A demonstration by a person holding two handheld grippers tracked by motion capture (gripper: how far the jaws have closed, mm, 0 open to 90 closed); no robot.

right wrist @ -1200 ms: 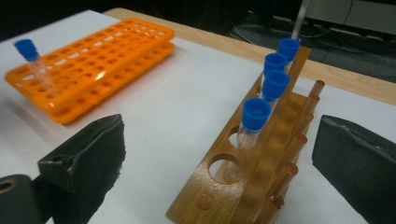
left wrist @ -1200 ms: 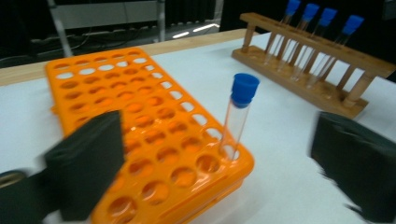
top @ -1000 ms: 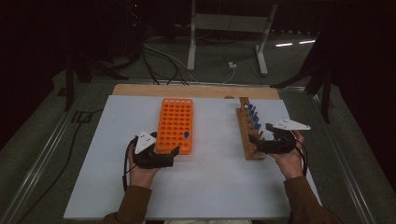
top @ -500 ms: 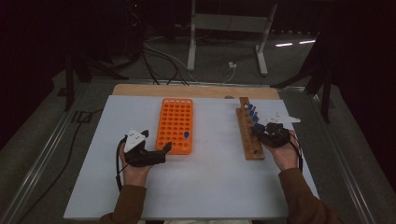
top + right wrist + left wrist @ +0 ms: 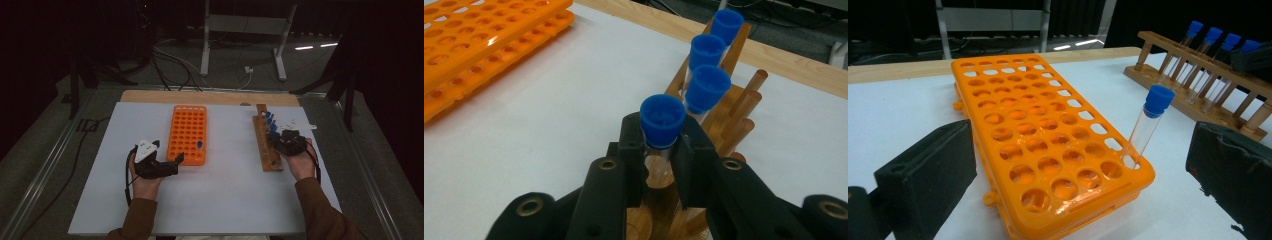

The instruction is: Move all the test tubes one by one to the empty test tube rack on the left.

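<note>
- Blue-capped test tube (image 5: 663, 125) standing in the wooden rack (image 5: 266, 145), at the front of its row of four, clamped just under the cap.
- Right gripper (image 5: 659, 150) gripping that tube, jaws just closed, narrow, one pad on each side of the glass.
- Three more capped tubes (image 5: 709, 85) lined up behind it in the same rack, caps close together.
- Wooden rack lying lengthwise toward the right edge of the bench (image 5: 230, 200), running from far to near.
- Orange tube rack (image 5: 189, 134) set near the middle of the bench, closer to the far edge, well apart from the wooden one.
- One single tube (image 5: 1148, 125) upright in a hole on the orange rack's near right side, slightly tilted, blue cap on top.
- Left gripper (image 5: 172, 162) held just beside the near left corner of the orange rack, jaws wide apart, holding nothing.
- Wooden board (image 5: 210, 97) along the far edge of the bench.
</note>
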